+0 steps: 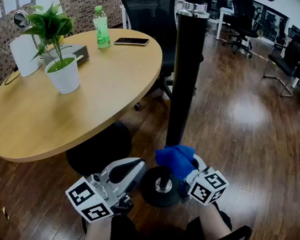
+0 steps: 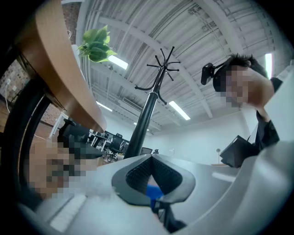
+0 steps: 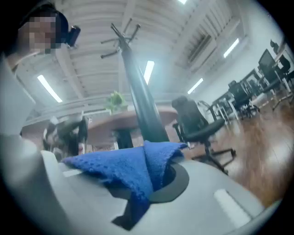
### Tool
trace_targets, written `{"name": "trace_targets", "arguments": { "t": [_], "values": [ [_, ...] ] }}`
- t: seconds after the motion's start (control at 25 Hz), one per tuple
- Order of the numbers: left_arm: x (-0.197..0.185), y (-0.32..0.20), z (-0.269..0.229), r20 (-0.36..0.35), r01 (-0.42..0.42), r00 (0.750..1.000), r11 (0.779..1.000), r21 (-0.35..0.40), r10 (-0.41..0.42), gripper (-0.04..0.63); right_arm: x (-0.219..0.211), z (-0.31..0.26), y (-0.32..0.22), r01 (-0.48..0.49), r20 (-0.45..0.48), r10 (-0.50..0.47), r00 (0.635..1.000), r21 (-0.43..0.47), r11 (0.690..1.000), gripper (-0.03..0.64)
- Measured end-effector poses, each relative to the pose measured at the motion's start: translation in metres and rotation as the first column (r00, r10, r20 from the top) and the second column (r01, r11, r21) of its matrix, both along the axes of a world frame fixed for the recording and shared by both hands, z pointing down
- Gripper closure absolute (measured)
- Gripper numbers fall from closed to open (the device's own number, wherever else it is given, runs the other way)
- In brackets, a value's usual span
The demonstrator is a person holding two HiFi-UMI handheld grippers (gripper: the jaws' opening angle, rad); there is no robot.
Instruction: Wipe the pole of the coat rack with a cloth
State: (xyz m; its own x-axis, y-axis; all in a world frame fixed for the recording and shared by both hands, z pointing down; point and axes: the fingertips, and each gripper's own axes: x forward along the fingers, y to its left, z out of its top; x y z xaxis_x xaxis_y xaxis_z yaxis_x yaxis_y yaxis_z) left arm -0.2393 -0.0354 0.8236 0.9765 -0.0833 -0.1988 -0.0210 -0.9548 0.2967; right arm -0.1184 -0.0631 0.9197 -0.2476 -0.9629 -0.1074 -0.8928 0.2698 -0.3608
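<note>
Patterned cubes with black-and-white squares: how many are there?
2. One cube sits on the left gripper, lower left in the head view; the other on the right gripper, beside the blue cloth at the pole.

Ahead of me: round wooden table (image 1: 38, 122) w/ potted plant (image 1: 63, 73) in white pot; green bottle (image 1: 101, 27) & dark phone (image 1: 131, 41) near each other at far edge. Black office chair (image 1: 147, 10) behind table. Wood floor (image 1: 250, 118) below.
</note>
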Motion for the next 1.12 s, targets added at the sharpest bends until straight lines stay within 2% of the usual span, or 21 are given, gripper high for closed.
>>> {"name": "trace_targets", "arguments": {
  "t": [0.12,0.28,0.4,0.48,0.56,0.64,0.72,0.92,1.0,1.12],
  "values": [
    [-0.004,0.003,-0.013,-0.021,0.005,1.000,1.000,0.008,-0.005,0.593,0.014,-0.123,0.006,-0.013,-0.033,0.021,0.999,0.217,0.976,0.594],
    [-0.007,0.007,-0.034,-0.050,0.019,0.999,0.999,0.032,-0.018,0.592,0.020,-0.245,0.006,0.036,-0.149,0.026,0.988,0.399,0.916,0.592],
    [-0.010,0.009,-0.050,-0.065,0.033,0.997,0.998,0.051,-0.030,0.592,0.024,-0.313,0.010,0.067,-0.201,0.038,0.979,0.493,0.867,0.592],
    [-0.018,0.006,-0.059,-0.078,0.054,0.996,0.997,0.062,-0.049,0.592,0.031,-0.343,0.008,0.063,-0.175,0.037,0.984,0.532,0.845,0.594],
    [-0.024,0.003,-0.065,-0.085,0.074,0.994,0.995,0.073,-0.068,0.592,0.044,-0.354,0.002,0.023,-0.125,0.052,0.991,0.539,0.842,0.594],
    [-0.026,0.003,-0.068,-0.084,0.087,0.993,0.993,0.076,-0.081,0.592,0.061,-0.340,-0.006,-0.039,-0.085,0.095,0.992,0.506,0.862,0.595],
    [-0.025,0.003,-0.066,-0.076,0.092,0.993,0.993,0.073,-0.087,0.592,0.077,-0.300,-0.019,-0.089,-0.046,0.120,0.992,0.425,0.901,0.595],
    [-0.020,-0.001,-0.039,-0.034,0.101,0.994,0.994,0.043,-0.100,0.592,0.080,-0.138,-0.050,-0.079,0.010,0.078,0.997,0.164,0.983,0.595],
    [-0.019,-0.002,-0.025,-0.012,0.103,0.995,0.994,0.021,-0.102,0.593,0.079,-0.065,-0.053,-0.082,0.067,0.079,0.995,0.037,0.996,0.595],
    [-0.020,-0.004,-0.005,0.020,0.111,0.994,0.994,-0.007,-0.111,0.592,0.071,0.036,-0.053,-0.046,0.176,0.065,0.982,-0.112,0.993,0.595]
  ]
}}
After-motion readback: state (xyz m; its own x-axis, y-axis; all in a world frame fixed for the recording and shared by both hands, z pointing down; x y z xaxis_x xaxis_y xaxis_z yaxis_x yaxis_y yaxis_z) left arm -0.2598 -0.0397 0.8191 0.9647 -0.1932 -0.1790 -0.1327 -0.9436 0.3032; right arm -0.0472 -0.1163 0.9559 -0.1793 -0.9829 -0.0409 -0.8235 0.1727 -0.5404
